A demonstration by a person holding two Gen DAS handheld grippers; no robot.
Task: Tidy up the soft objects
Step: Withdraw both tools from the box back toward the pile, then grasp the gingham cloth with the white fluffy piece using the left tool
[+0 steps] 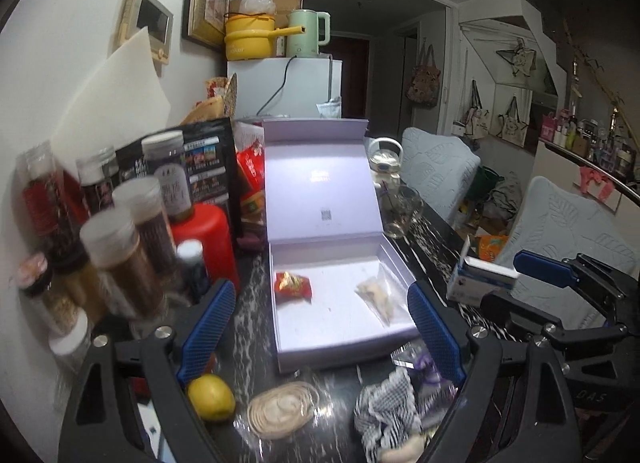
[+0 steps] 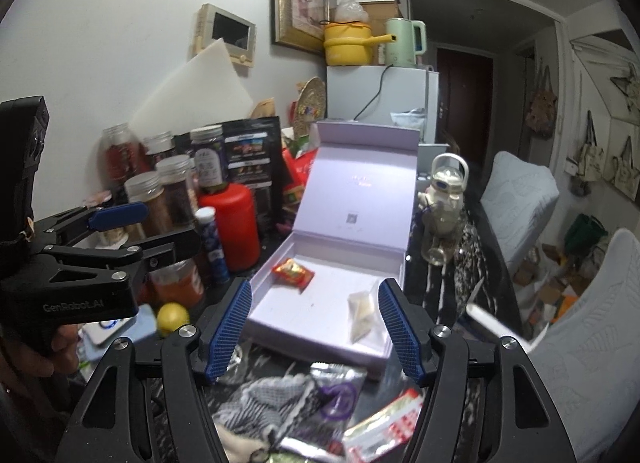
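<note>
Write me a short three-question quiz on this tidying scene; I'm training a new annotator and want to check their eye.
1. True or false: the lilac box stands with its lid open.
2. How many items lie inside the box?
3. Multiple choice: what sits on the table just in front of the box, between the right gripper's fingers? A) a kettle B) a black-and-white checked cloth C) a jar

Key:
1. True.
2. Two: a red packet and a clear packet.
3. B. Both the right gripper and the left gripper are open and hold nothing.
</note>
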